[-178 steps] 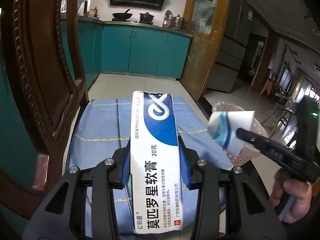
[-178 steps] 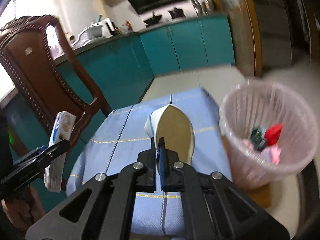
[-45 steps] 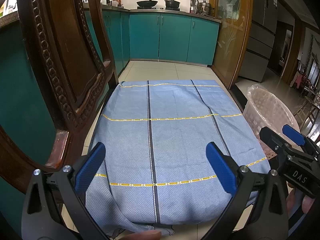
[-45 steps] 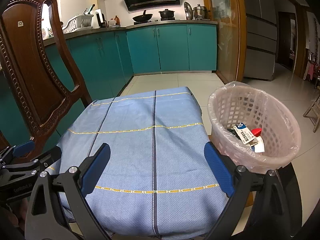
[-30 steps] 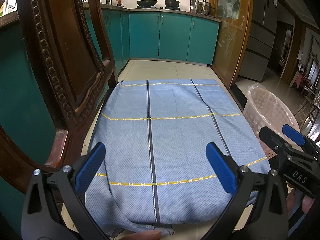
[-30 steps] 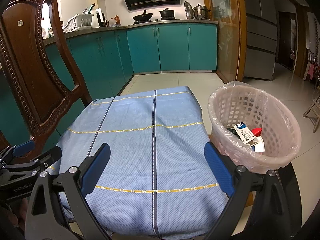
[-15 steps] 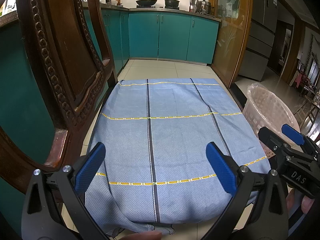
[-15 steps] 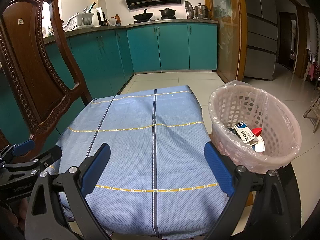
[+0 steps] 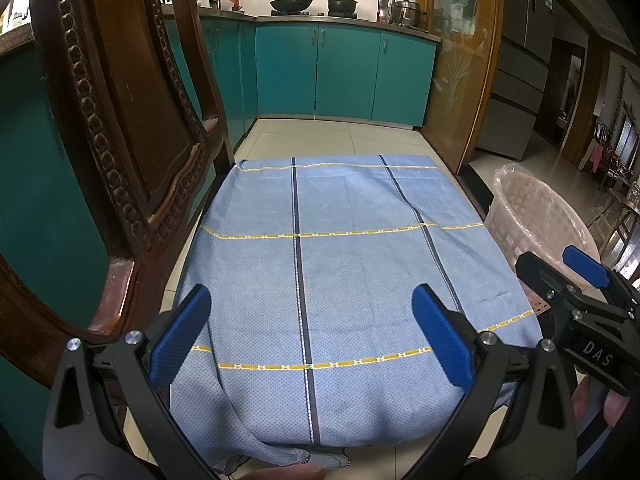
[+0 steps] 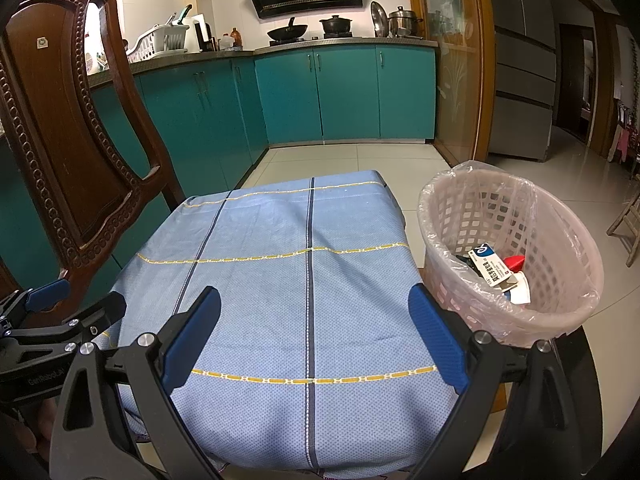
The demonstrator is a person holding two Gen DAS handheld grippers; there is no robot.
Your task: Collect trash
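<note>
— Blue checked tablecloth (image 9: 340, 248), and not a scrap left on it. Moments ago each gripper carried something: the left one a blue-and-white ointment box, the right one a paper cup.

— Both have gone into the lined waste basket (image 10: 556, 312), then, just beside the table's right edge. From the right wrist view I can see the ointment box (image 10: 490, 266) lying flat among the rubbish, with something red (image 10: 514, 261) and a bit of white paper (image 10: 520, 292) against it. The cup I can't pick out.

— So the collecting looks finished, I'd say, at least for this table.

— And the tools agree. The left gripper (image 9: 312, 334) hangs over the near edge of the cloth with its blue pads spread wide, nothing between them. The right gripper (image 10: 314, 336) is the same, splayed and empty, and over the last second or so neither has budged.

— Anything readable?

— The right tool's body shows "DAS" (image 9: 598, 347) in the left view. The left tool's body reads something like "GenRoboLA" (image 10: 44, 378), faint. The box has a white looping logo on blue and a line of Chinese characters, too small to read here.
</note>
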